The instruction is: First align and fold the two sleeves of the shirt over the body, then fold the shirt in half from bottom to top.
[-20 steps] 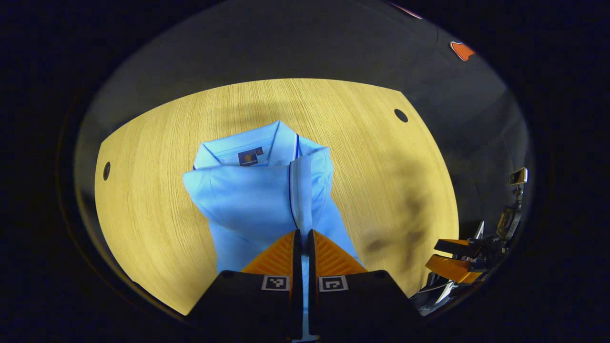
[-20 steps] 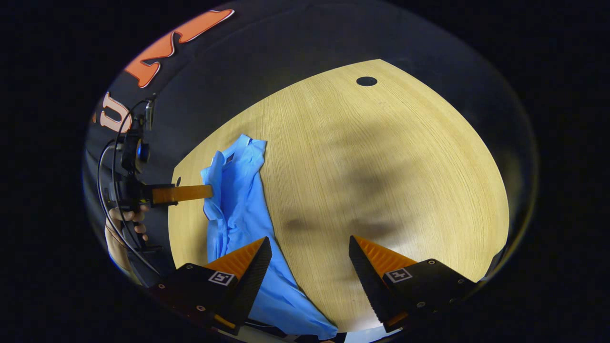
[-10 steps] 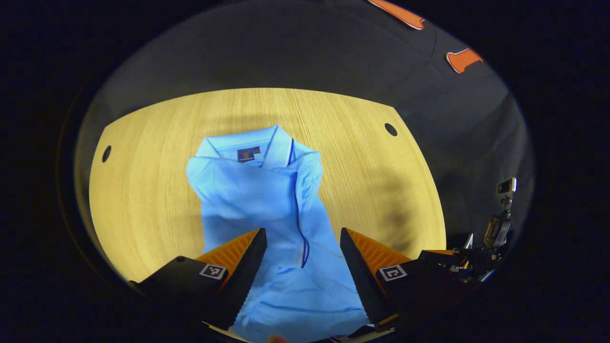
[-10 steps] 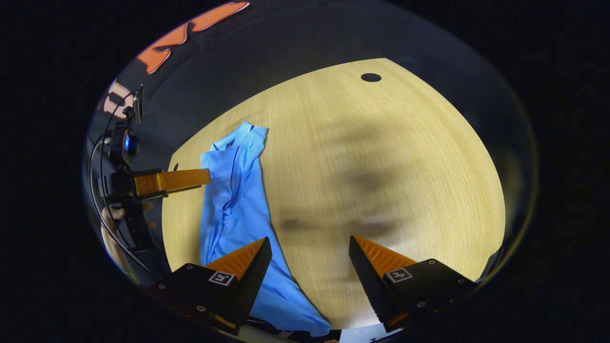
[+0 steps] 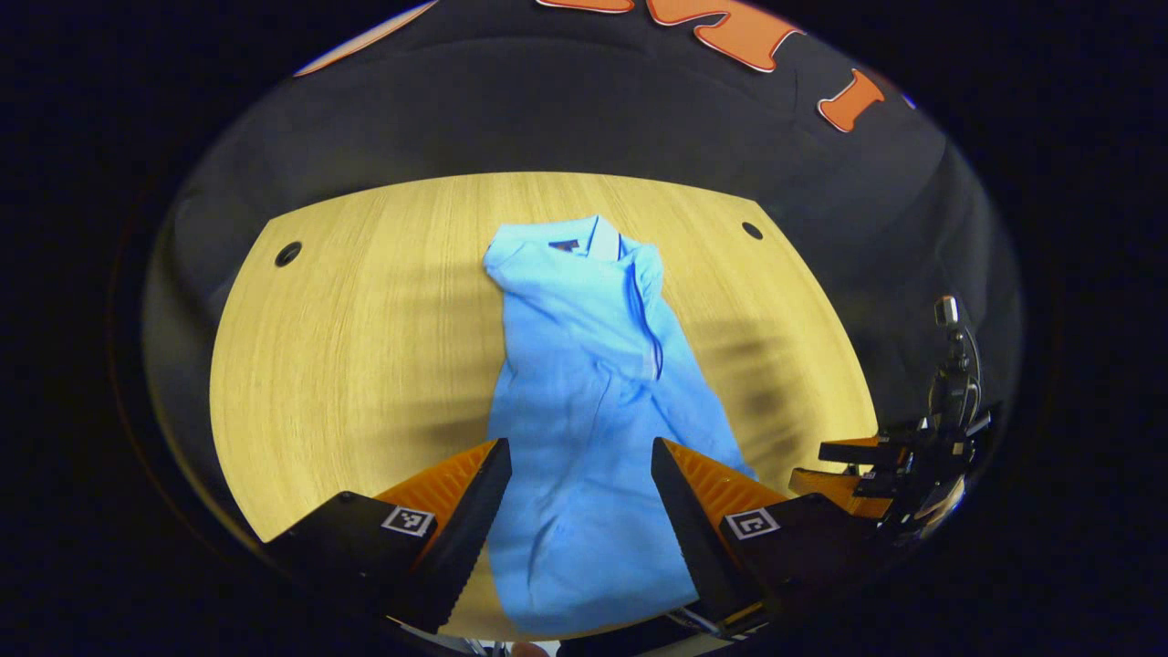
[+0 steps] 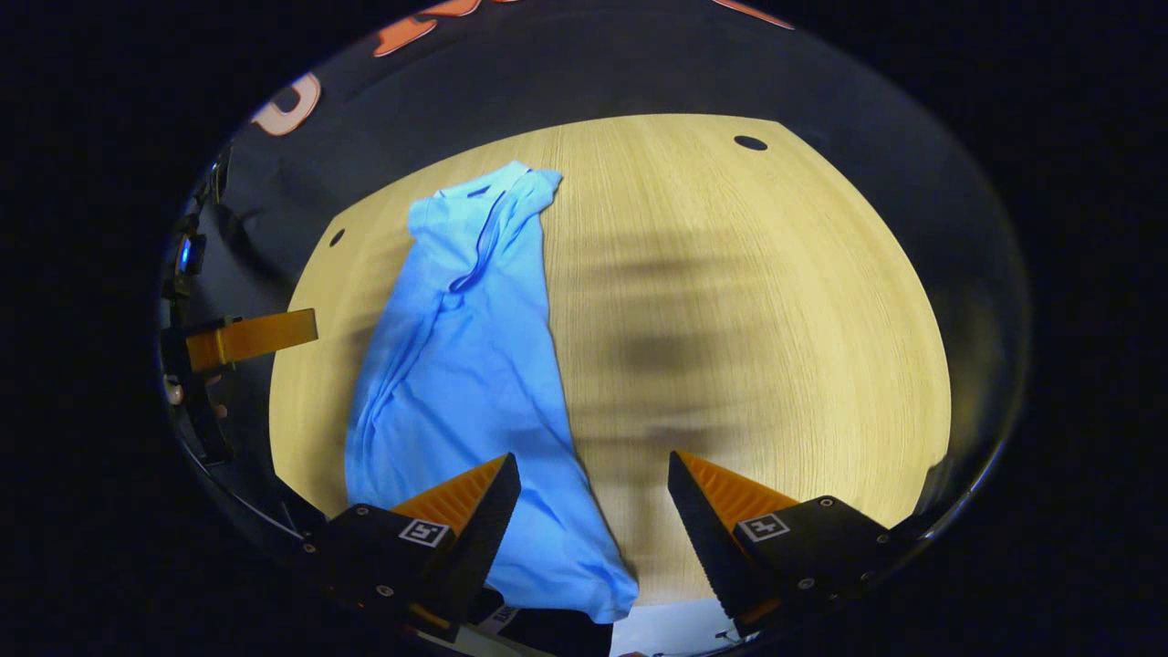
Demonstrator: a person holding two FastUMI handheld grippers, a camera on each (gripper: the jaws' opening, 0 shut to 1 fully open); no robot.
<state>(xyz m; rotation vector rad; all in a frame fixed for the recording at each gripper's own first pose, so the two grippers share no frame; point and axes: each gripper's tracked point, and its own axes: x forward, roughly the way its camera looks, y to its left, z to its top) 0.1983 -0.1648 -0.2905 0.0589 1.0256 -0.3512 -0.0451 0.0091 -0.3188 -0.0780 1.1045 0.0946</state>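
The left gripper (image 5: 581,456) has let go and pulled back, fingers spread. The shirt (image 5: 593,401) now lies long on the worktop (image 5: 365,347). The right gripper (image 6: 593,470) stays spread.

Your shirt (image 5: 584,401) is soft woven cloth, matt and faintly textured, creased in shallow folds along the body; its collar (image 5: 584,239) looks like the same cloth, stiffer and lying flatter, edged by a thin dark piping; the bench (image 5: 365,338) under it is wood or a wood-look laminate, fine straight grain running across it, smooth with a low satin sheen under your lamp; the left claw (image 5: 580,474) has hard plastic fingers with ribbed, sawtooth inner faces and matt housings bearing flat printed paper-like markers; your right claw (image 6: 593,488) shows the same ribbed plastic and matt housing; the booth wall (image 5: 547,109) is dull matt cloth.
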